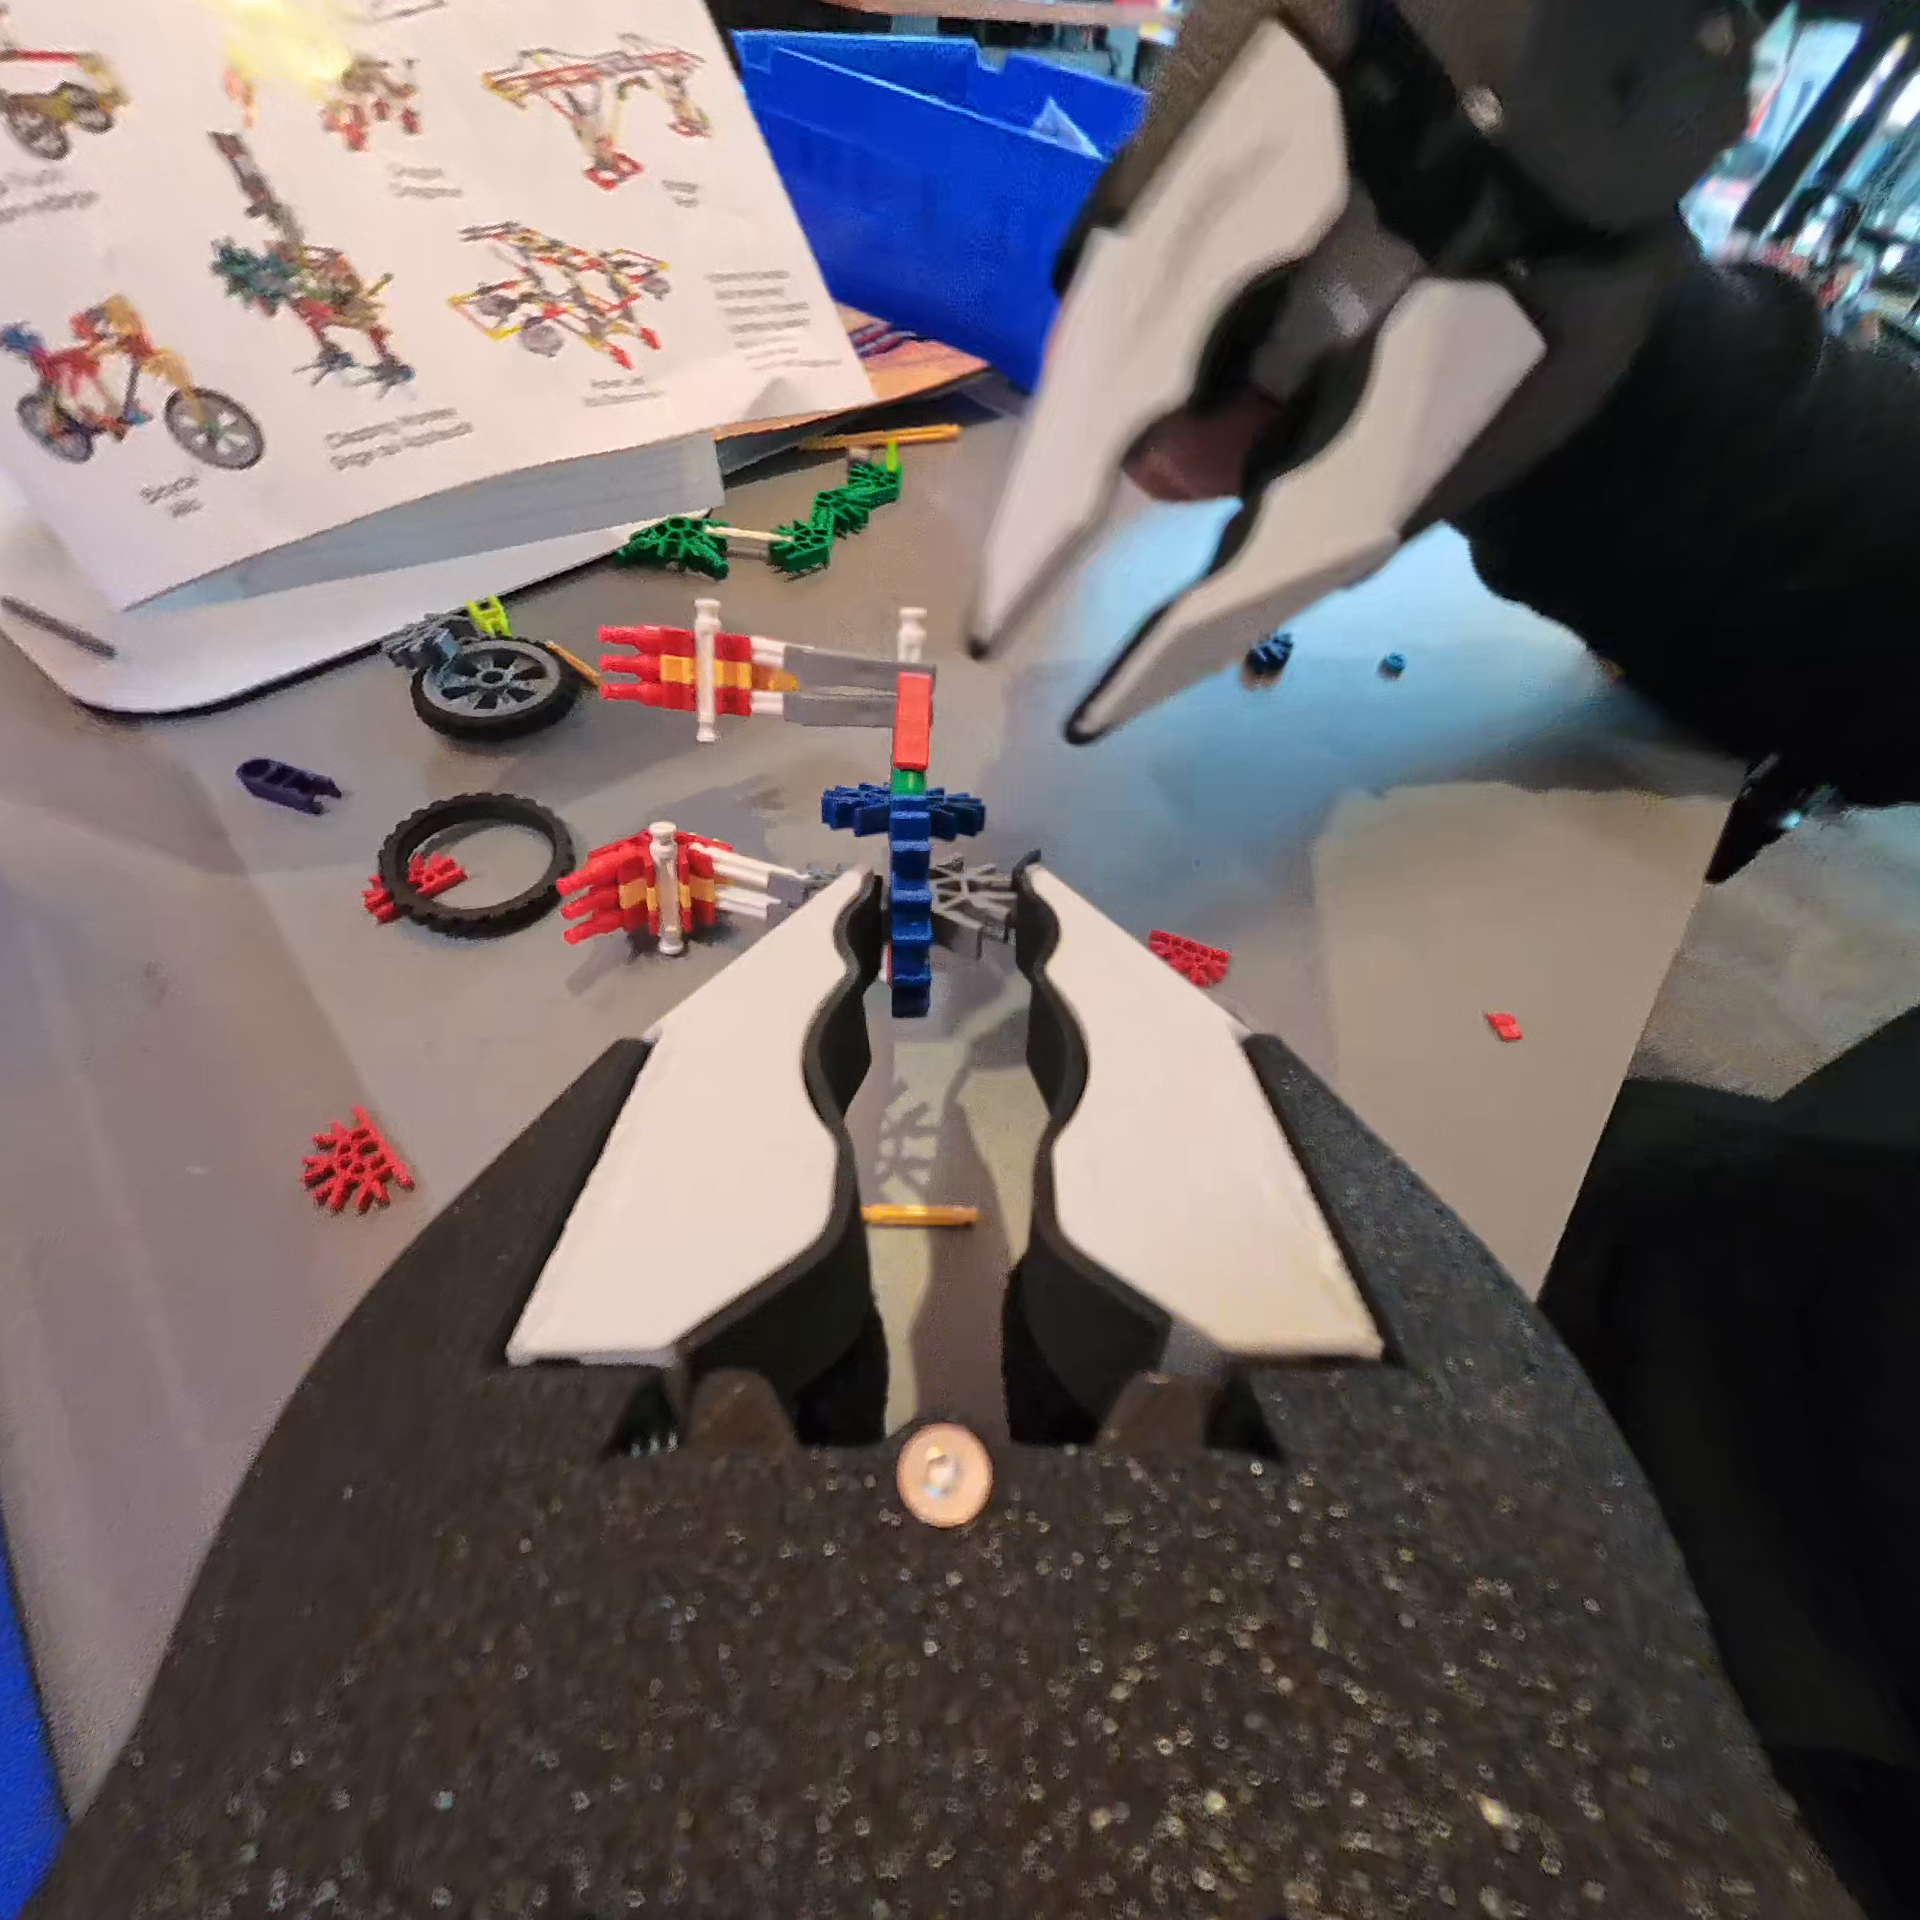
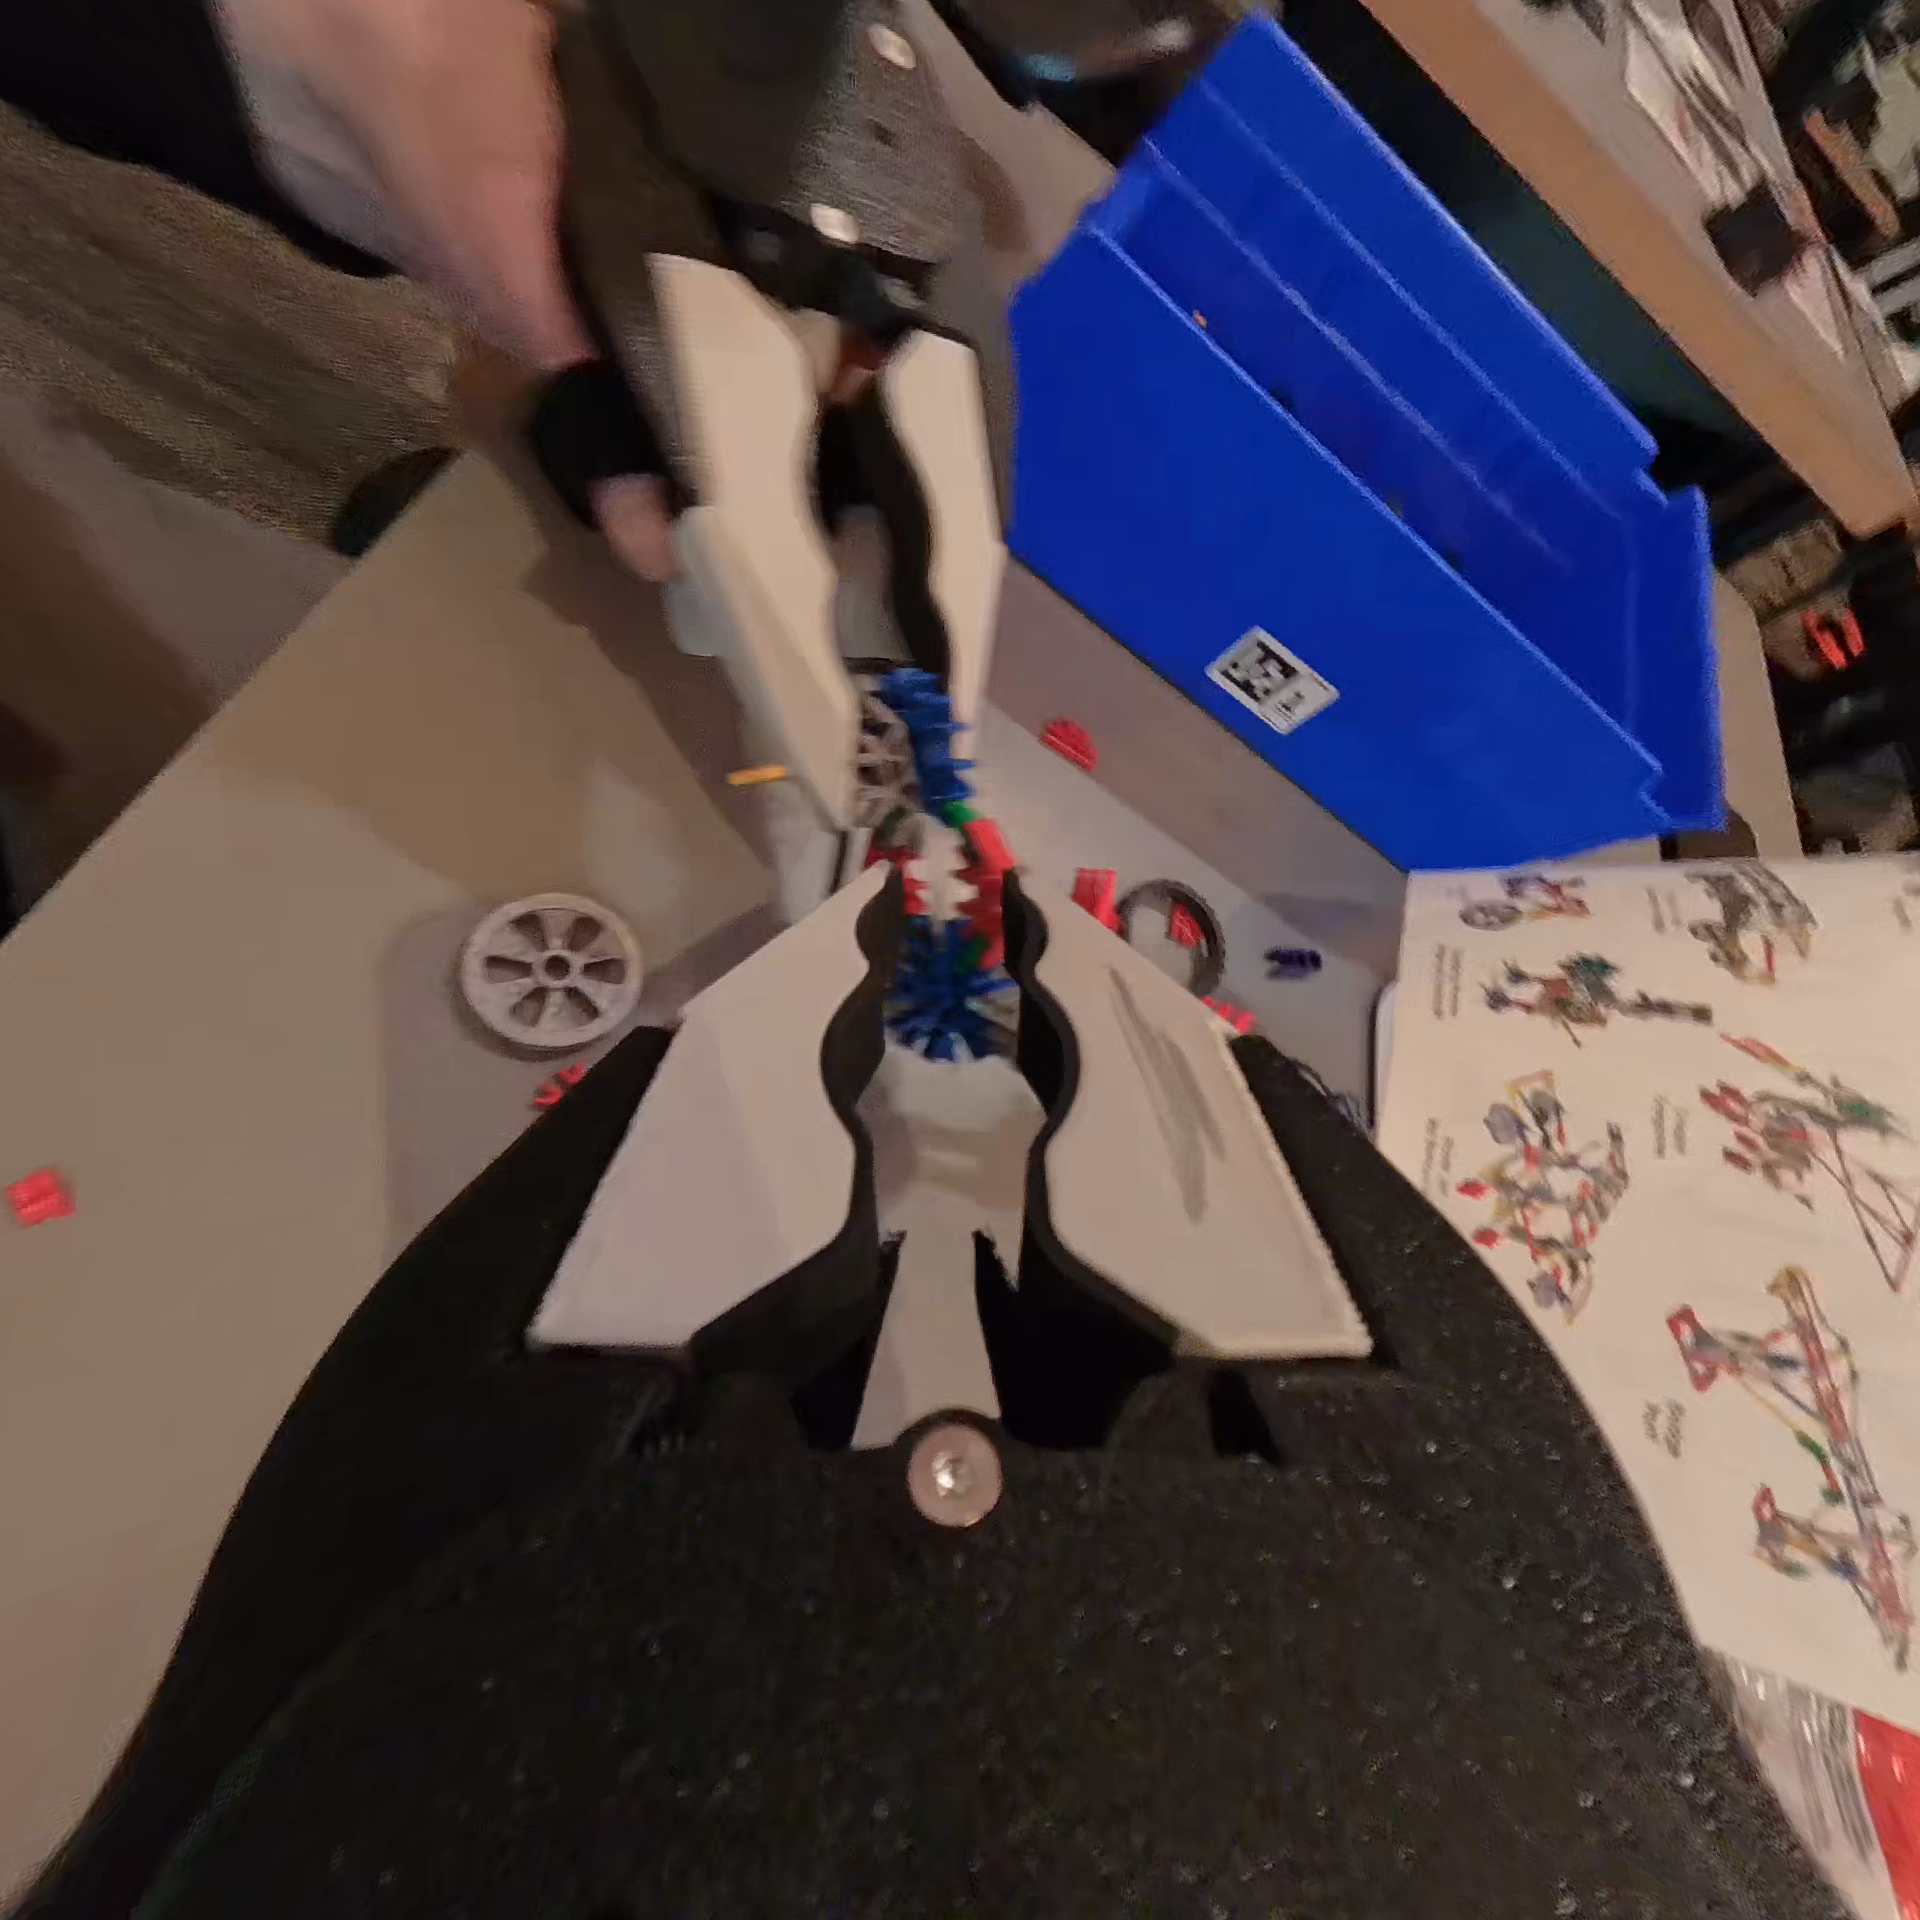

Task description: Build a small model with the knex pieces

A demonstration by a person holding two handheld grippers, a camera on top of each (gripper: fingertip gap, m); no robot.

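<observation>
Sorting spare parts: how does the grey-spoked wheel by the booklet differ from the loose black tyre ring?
The grey-spoked plastic wheel has a hub inside its black tyre; the loose black rubber tyre ring is hollow. The wheel is joined to other pieces; the ring lies unattached, a red connector at its rim. Both have black treaded rubber.

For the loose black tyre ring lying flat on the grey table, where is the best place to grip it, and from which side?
Grip the black tyre ring from above, one finger inside its hole and one outside, pinching the band at its left side, probably. It lies flat, and red connector pieces crowd its lower left part.
</observation>
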